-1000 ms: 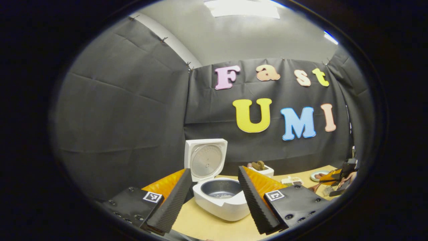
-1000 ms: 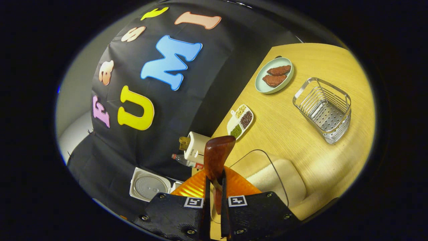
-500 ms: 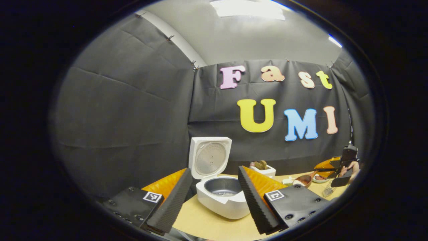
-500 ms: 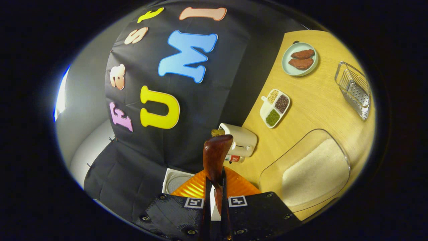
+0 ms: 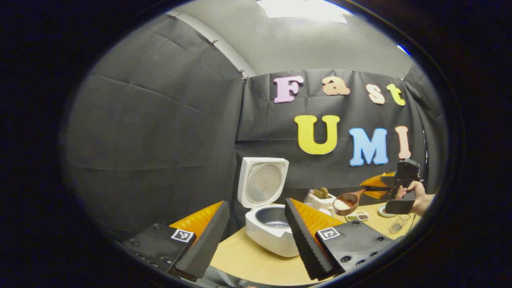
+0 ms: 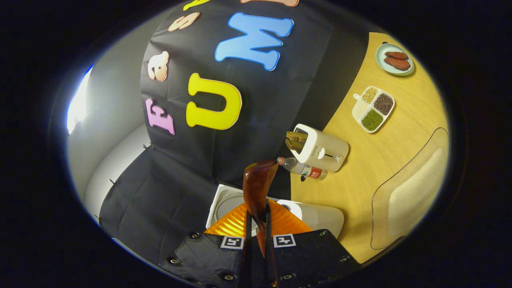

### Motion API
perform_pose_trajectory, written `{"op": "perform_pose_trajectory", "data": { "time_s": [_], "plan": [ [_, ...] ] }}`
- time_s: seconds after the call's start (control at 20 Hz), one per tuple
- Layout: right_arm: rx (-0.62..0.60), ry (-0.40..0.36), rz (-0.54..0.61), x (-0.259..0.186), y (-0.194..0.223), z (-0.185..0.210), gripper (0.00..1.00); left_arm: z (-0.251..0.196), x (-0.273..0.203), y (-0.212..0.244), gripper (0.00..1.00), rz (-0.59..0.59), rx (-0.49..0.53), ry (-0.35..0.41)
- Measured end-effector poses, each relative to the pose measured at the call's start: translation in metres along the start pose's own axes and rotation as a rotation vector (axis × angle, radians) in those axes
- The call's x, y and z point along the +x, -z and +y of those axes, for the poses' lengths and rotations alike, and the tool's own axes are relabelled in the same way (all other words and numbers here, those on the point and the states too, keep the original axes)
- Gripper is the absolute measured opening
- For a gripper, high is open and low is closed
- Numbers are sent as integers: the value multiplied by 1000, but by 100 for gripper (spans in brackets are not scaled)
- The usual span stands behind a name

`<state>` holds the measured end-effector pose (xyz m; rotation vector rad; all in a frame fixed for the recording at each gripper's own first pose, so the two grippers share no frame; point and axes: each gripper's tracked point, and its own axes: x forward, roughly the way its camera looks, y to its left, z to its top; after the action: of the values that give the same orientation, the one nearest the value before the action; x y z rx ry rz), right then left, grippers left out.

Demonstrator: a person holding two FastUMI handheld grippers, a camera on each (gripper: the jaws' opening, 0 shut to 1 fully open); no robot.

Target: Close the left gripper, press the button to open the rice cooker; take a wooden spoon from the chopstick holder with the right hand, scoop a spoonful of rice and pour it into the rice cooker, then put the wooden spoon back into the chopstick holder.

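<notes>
Left gripper view, left to right. Left gripper [image 5: 256, 236] at bottom centre, jaws wide apart, holding nothing, parked short of the rice cooker [image 5: 272, 236]. Cooker sits lower centre, lid [image 5: 262, 187] standing up, inner pot exposed, so the button step reads as done. Just right of it, the white chopstick holder [image 5: 318, 199] against the wall cloth. Further right, the wooden spoon [image 5: 347, 202], bowl loaded with white rice, up in the air between holder and the hand [image 5: 416, 196] at the right edge; a second ago the spoon was low at the table by the right edge, half a second ago level with the small dishes, now higher and nearer the cooker.

Right gripper view, left to right. Cooker lid and rim [image 6: 316, 214] now at lower centre just behind the right gripper [image 6: 256, 240], whose jaws are clamped tight on the spoon handle; spoon back [image 6: 258, 186] points at centre frame. Chopstick holder [image 6: 320, 149] and a bottle [image 6: 302, 169] just right of it. Rice container [image 6: 412, 188] has slid out to the right edge; earlier it was right under the spoon. Sectioned dish [image 6: 374, 108] and plate [image 6: 394, 59] upper right.

Meaning: scoop looks finished, carry to cooker underway. Pour comes next; the spoon must stay level until over the pot or rice spills on the table [image 6: 360, 176].
</notes>
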<state>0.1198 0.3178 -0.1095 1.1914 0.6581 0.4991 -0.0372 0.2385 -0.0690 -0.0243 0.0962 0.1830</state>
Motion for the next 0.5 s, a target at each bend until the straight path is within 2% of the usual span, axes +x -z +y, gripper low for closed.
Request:
{"op": "perform_pose_trajectory", "data": {
  "time_s": [0.45,0.5],
  "plan": [
    [-110,-24,73,70,57,22,12,24,-16,9,95,31,0,-56],
    [-112,-21,83,78,64,22,12,27,-18,9,97,31,4,-63]
  ]
}}
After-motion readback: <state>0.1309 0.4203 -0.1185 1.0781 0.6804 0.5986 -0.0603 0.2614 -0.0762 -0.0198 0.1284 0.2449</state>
